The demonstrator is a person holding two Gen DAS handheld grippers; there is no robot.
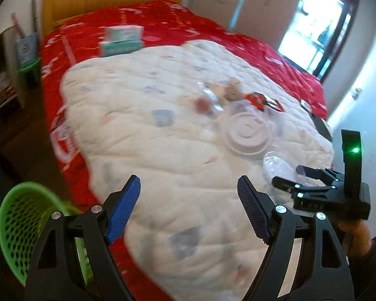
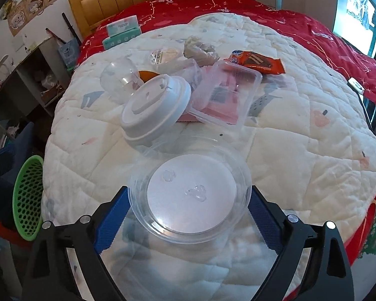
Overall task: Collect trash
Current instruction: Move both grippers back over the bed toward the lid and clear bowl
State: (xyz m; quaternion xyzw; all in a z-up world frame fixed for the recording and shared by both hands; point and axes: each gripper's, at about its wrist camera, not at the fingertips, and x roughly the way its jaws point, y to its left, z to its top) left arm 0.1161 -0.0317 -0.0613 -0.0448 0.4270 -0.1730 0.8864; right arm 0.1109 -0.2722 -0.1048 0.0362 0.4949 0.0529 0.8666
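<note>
Gripping clear plastic lid (image 2: 190,198) between right gripper (image 2: 188,215) jaws | left gripper (image 1: 189,210) jaws apart

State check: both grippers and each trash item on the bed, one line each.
Left gripper: open, empty, over the quilt.
Right gripper: fingers either side of the clear lid; grip cannot be told.
Clear lid: lying on the quilt.
White lid: tilted, leaning on the pile.
Clear box: open, tilted.
Clear cup: on its side.
Orange wrapper: lying flat.
Green basket: beside the bed, tipped toward camera.
</note>
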